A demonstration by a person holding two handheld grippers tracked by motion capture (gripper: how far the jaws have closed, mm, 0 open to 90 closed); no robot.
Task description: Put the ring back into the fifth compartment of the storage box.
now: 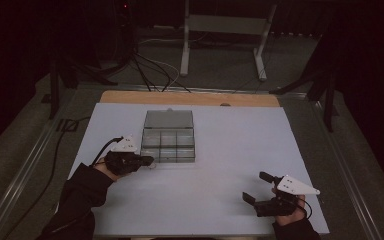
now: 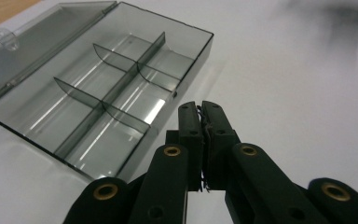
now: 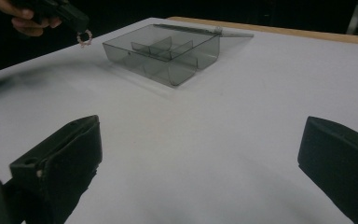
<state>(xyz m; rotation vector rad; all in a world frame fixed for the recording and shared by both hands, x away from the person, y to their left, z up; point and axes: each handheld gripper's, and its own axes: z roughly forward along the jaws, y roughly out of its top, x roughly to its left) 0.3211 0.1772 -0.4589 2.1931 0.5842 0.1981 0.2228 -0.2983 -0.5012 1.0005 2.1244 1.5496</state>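
The left gripper (image 2: 200,109) has its jaws pinched together on a small ring (image 3: 83,37), which hangs from their tips above the white table (image 1: 230,150), just beside the near left corner of the clear box (image 1: 169,145). That box sits open toward the far middle of the table, lid laid back, its compartments bare. At the near right, the right gripper (image 1: 257,187) rests with jaws spread wide around nothing

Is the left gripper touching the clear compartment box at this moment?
Apart. In the right gripper view, the left gripper, shut on a small ring, hangs beside the compartment box with bare white table between them.
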